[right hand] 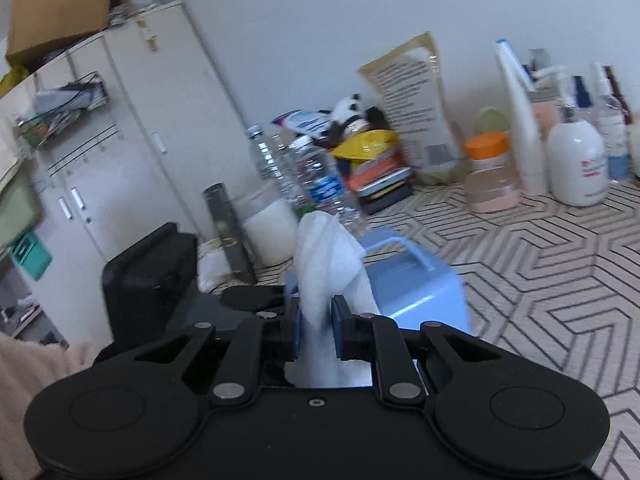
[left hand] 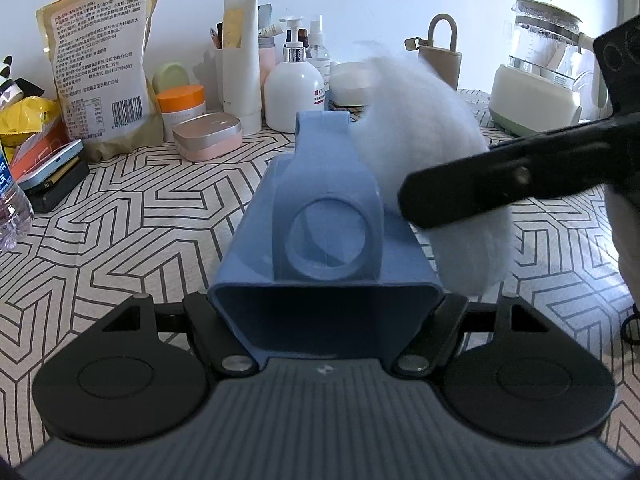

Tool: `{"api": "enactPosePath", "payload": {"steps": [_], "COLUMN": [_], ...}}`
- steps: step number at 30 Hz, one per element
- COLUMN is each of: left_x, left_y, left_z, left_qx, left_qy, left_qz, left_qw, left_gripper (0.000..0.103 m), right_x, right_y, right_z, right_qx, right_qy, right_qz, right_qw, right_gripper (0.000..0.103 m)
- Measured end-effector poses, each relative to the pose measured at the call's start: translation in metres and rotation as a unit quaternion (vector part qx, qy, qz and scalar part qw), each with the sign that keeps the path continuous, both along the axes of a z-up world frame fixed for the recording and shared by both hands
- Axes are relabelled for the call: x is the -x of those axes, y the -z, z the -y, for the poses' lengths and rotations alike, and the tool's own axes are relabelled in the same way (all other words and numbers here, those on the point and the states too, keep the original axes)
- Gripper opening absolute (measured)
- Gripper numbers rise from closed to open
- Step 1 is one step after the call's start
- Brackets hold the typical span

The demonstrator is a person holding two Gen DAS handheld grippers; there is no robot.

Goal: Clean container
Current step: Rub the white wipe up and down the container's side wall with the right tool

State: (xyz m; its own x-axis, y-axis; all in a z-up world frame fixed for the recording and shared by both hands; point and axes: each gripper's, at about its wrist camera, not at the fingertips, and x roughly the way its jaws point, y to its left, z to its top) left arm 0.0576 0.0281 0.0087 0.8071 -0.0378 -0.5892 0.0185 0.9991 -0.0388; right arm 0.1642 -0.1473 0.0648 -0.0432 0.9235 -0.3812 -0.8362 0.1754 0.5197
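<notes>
The left hand-held gripper (left hand: 326, 312) pinches the blue container (left hand: 326, 216) by its open end, long axis pointing straight ahead above the surface (left hand: 140, 208). The right hand-held gripper (right hand: 316, 332), clamped on a white cloth (right hand: 332, 256), sits nearer its right flank, seemingly touching through blur.

I'm seeing container (left hand: 326, 216) sitting between left gripper (left hand: 326, 312) fingers, above table (left hand: 140, 200). Cloth (left hand: 432, 168) lying against container's right side, pinched in right gripper (right hand: 316, 332). Bottles (left hand: 294, 96) standing behind, along wall. Kettle (left hand: 544, 60) sitting far right.

Patterned table (left hand: 160, 200) under bottles (left hand: 294, 96), jars (left hand: 182, 106), pouch (left hand: 102, 64).
</notes>
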Motion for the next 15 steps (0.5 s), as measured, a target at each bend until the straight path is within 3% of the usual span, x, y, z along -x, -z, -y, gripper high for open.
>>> {"api": "enactPosePath", "payload": {"steps": [7,15], "left_x": [-0.001,-0.002], "left_y": [0.000,0.000], "left_z": [-0.002,-0.002], "left_qx": [0.003,0.003], "left_qy": [-0.002,-0.002], "left_qz": [-0.002,-0.003], "left_qw": [1.0000,1.0000], "left_gripper": [0.073,0.073], "right_x": [-0.013,-0.016], "right_y": [0.009,0.012], "right_z": [0.004,0.006], "right_qx": [0.025,0.021], "right_qy": [0.044,0.046], "right_qz": [-0.008,-0.023], "right_qw": [0.999,0.998], "right_gripper": [0.022,0.023]}}
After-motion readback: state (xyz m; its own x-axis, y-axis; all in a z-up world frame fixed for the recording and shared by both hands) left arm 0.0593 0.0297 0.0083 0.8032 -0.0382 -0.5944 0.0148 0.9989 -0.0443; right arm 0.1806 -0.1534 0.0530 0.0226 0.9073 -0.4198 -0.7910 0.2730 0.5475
